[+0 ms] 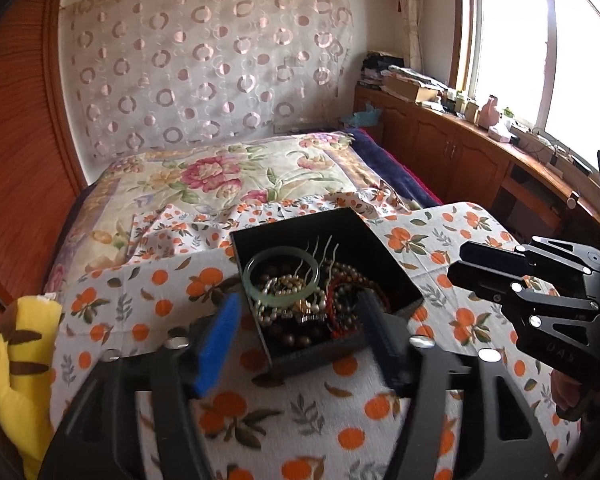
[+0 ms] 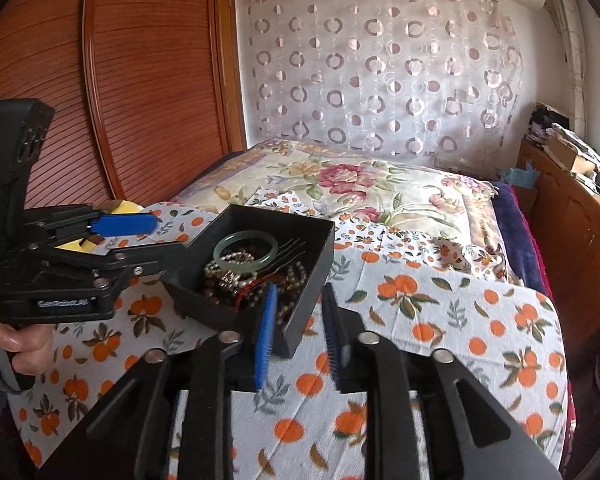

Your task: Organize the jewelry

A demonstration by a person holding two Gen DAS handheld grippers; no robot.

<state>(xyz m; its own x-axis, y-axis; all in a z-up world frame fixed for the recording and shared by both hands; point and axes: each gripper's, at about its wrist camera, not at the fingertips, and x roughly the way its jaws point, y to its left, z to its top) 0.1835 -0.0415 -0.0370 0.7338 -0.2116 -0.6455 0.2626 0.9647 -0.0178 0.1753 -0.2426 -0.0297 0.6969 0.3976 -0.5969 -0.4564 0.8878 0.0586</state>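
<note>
A black open box (image 1: 379, 248) stands on the orange-print cloth (image 1: 307, 412), filled with a pale green bangle (image 1: 260, 264), pearl strands (image 1: 284, 312), dark wooden beads and silver hair pins. My left gripper (image 1: 300, 340) is open wide, with the box's near corner showing between its fingers and neither pad on it. From the right wrist view the box (image 2: 315, 264), the bangle (image 2: 236, 240) and the left gripper (image 2: 160, 236) by the box's left corner are visible. My right gripper (image 2: 300, 336) is open with a narrower gap, just off the box's near right corner; its pads press on nothing. It also shows in the left wrist view, as the right gripper (image 1: 459, 264).
A yellow plush toy (image 1: 20, 360) lies at the cloth's left edge. Behind the box is a bed with a floral quilt (image 1: 220, 176). A wooden wardrobe (image 2: 140, 80) stands to the left, and a cluttered wooden cabinet (image 1: 459, 136) runs under the window on the right. A hand (image 2: 12, 344) holds the left gripper's handle.
</note>
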